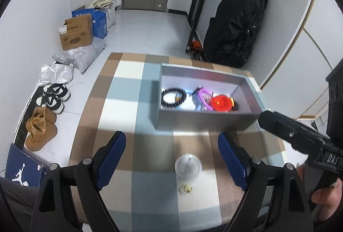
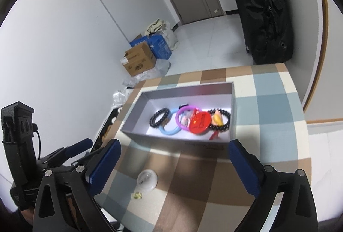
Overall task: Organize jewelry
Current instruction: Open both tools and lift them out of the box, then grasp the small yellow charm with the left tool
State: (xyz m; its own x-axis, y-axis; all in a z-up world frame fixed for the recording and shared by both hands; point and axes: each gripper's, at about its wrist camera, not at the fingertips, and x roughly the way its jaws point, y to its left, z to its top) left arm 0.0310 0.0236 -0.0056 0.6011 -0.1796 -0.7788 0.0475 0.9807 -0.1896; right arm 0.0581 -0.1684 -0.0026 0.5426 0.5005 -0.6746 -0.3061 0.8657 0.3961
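Observation:
A grey open box (image 1: 203,121) (image 2: 137,101) stands on the checked table. Inside lie a black bead bracelet (image 1: 164,97) (image 2: 154,119), a light blue ring (image 2: 169,130), a purple ring (image 1: 201,98) (image 2: 179,119), a round red piece (image 1: 220,103) (image 2: 199,123) and a second black bead bracelet (image 2: 225,119). In front of the box lie a clear round lid (image 1: 188,166) (image 2: 147,179) and a small yellowish trinket (image 1: 186,188) (image 2: 137,195). My left gripper (image 1: 171,159) is open and empty above the lid. My right gripper (image 2: 174,165) is open and empty near the box's front wall.
The table (image 1: 120,107) (image 2: 278,103) has a brown, blue and white checked cloth. On the floor to the left lie cardboard boxes (image 1: 76,33), grey bags, shoes (image 1: 40,127) and a blue shoebox (image 1: 23,165). A black bag (image 1: 235,26) (image 2: 263,6) leans by the wall.

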